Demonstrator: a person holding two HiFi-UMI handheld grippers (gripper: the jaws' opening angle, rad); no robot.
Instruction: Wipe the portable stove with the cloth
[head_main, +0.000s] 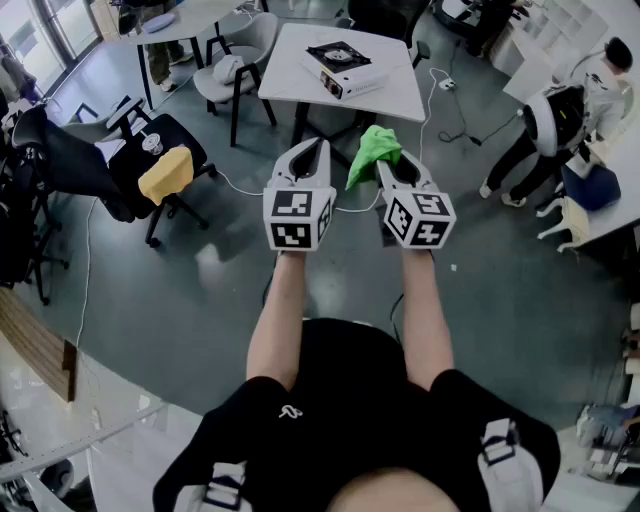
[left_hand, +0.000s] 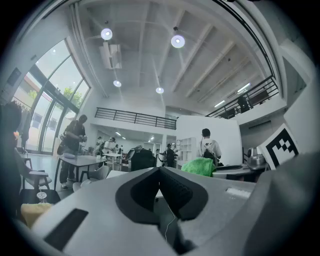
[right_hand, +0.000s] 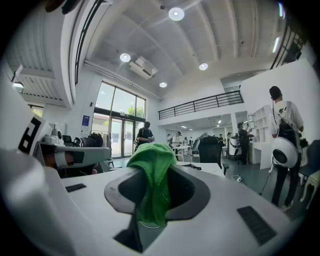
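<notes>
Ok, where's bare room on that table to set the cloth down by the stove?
Bare tabletop lies left of the portable stove, toward the chair, and right of it toward the far corner. The stove fills the middle. The cloth is in the right tool.

Head camera is looking steeply down from above.
Both gripper cameras are facing forward, level, sharing the crumpled green cloth (head_main: 374, 150) near twelve o'clock.
</notes>
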